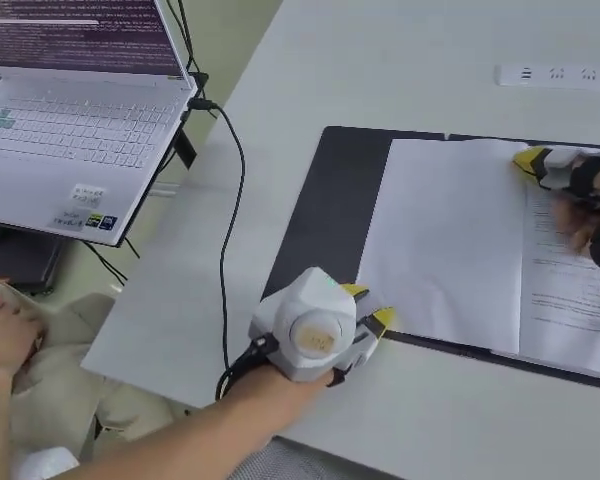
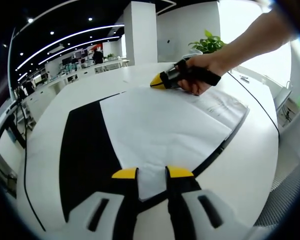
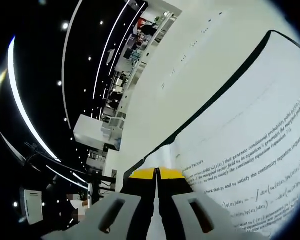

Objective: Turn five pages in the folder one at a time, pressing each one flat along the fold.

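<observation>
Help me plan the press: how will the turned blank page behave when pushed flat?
The turned page is likely thin and floppy: it lies flat over the folder's black cover. It is probably light, so a push from the left gripper at its lower edge may slide or buckle it. The right gripper near the fold probably helps pin it.

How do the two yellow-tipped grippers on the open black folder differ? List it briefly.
Jaws: the left gripper has its jaws slightly apart, while the right gripper has them closed together.
Place: the left gripper sits at the near edge of the blank white page. The right gripper is at the far end of the fold, beside the printed page.
Shared: both have yellow tips and point at the black folder's sheets.
</observation>
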`<state>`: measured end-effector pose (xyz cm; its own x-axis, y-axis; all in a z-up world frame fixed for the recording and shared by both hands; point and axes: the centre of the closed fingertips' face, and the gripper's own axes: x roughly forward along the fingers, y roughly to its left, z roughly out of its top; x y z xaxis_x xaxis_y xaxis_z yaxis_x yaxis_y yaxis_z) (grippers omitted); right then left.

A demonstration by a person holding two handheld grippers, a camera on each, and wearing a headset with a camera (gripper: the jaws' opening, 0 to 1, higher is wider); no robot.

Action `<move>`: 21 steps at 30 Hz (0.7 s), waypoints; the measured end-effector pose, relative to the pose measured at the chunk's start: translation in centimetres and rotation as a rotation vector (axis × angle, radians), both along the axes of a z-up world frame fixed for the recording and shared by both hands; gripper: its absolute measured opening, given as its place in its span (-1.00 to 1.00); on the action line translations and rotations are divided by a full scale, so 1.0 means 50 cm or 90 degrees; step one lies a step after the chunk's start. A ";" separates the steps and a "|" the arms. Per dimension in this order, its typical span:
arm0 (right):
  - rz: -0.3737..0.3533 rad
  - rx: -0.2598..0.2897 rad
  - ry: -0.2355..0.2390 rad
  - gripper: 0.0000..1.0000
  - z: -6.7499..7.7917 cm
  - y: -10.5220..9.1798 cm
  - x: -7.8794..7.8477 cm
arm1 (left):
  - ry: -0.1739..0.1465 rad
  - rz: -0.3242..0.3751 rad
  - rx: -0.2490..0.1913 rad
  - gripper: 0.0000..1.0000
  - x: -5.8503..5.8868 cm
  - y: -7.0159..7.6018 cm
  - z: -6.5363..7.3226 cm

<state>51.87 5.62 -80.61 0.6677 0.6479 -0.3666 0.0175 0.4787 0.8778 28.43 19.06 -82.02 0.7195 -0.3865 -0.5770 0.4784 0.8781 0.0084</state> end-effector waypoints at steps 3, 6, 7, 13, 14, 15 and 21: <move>-0.020 0.001 -0.006 -1.00 -0.001 -0.005 0.023 | -0.001 -0.002 0.001 -0.60 0.000 0.000 0.000; -0.030 -0.007 -0.017 -1.00 0.002 -0.006 0.036 | -0.001 -0.002 0.002 -0.60 -0.001 0.000 0.000; -0.039 -0.004 -0.017 -1.00 0.002 -0.008 0.039 | -0.001 -0.002 0.001 -0.60 0.000 0.000 -0.001; -0.038 -0.009 -0.013 -1.00 0.003 -0.007 0.041 | 0.000 -0.003 0.003 -0.61 -0.001 0.000 -0.001; -0.033 -0.012 -0.012 -1.00 0.003 -0.006 0.038 | 0.000 -0.004 0.004 -0.61 -0.001 0.000 -0.001; -0.024 -0.009 -0.006 -1.00 0.002 -0.004 0.030 | 0.000 -0.003 0.003 -0.61 -0.001 0.000 -0.001; 0.044 -0.012 0.018 -1.00 0.000 0.006 -0.027 | 0.000 -0.001 0.001 -0.60 -0.001 0.002 -0.001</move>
<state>50.52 5.92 -80.58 0.6106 0.6850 -0.3975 0.0090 0.4958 0.8684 28.38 19.18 -82.08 0.7187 -0.3867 -0.5778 0.4795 0.8775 0.0091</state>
